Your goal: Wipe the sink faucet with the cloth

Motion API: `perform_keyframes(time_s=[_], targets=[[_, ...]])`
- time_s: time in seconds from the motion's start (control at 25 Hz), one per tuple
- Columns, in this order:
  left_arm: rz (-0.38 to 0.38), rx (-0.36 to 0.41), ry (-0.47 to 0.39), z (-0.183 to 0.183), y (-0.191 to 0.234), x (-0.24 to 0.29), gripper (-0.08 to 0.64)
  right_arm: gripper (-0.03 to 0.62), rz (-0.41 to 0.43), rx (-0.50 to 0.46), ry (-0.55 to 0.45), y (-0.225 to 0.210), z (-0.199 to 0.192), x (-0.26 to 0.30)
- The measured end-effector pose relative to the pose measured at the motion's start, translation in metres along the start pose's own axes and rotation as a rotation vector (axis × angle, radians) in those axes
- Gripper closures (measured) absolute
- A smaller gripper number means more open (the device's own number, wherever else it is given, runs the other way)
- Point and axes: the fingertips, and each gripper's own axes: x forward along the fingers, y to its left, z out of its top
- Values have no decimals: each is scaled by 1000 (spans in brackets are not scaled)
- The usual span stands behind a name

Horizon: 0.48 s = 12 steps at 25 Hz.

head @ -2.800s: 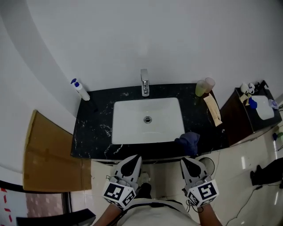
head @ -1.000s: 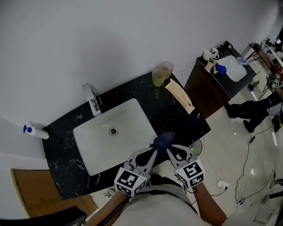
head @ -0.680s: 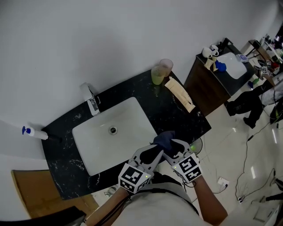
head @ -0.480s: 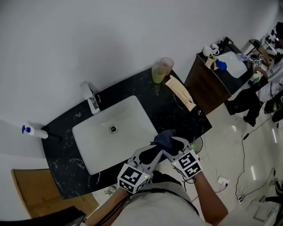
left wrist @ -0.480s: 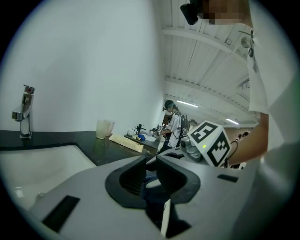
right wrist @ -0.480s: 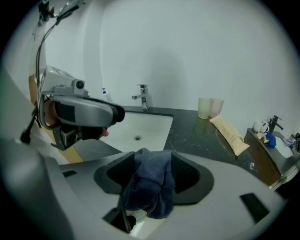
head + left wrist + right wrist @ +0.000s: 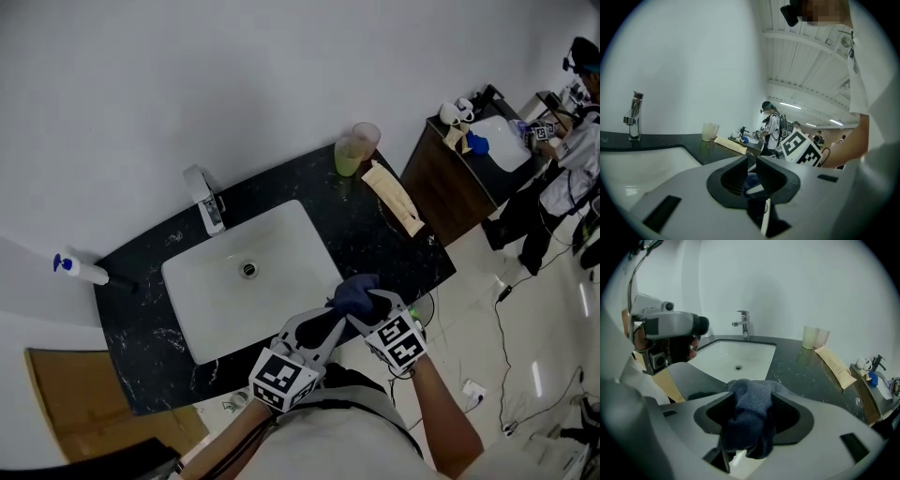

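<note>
1. Right gripper view: the right gripper (image 7: 750, 400) is clamped on the dark blue cloth (image 7: 752, 420). The fabric bunches up between the jaws and sags below them. The hold looks secure.
2. Head view: the cloth and right gripper sit at the front right corner of the sink (image 7: 281, 246), over the edge of the black counter (image 7: 380, 239). I cannot tell whether the cloth's underside touches the counter.
3. Change: a few seconds back the cloth lay loose at that same corner, with both grippers held off, short of the sink's front edge. A second ago the right jaws stood around it. Now they are closed on it, so I judge the pickup done.
4. Left gripper (image 7: 330, 317): the jaws are drawn nearly together with nothing between them. Its own view shows only a sliver of blue beyond the narrow gap. It sits just beside the right gripper, at the sink's front edge.
5. Faucet (image 7: 208, 199): upright chrome, at the middle of the sink's back rim. The whole basin lies between it and the cloth. It looks unwiped.
6. Meaning: wiping has not begun. The next move is probably to carry the cloth across the sink to the faucet.
7. Risk: little fabric stands proud of the jaw tips, so hard plastic may meet the chrome before the cloth does.
8. Also noted: a pale green cup (image 7: 356, 148) stands past the sink's back right corner.
</note>
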Motion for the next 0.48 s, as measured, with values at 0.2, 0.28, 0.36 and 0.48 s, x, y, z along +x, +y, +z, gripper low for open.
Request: perform_keyframes(time_s=[0.2,0.28,0.36,0.48], targets=[[26,-4,-12,2,5,-10,505,369,-7,27,6,-5,-5,5],[39,-5,-14,2,7,-14,505,429,-7,63,-13,-8,-6,5],[54,-5,-18,2,10,-19,505,462,-1,92,-25,-9,-6,4],[89,-2,-28,4,18,-27,505,480,23,117,-39,-10,-1,1]])
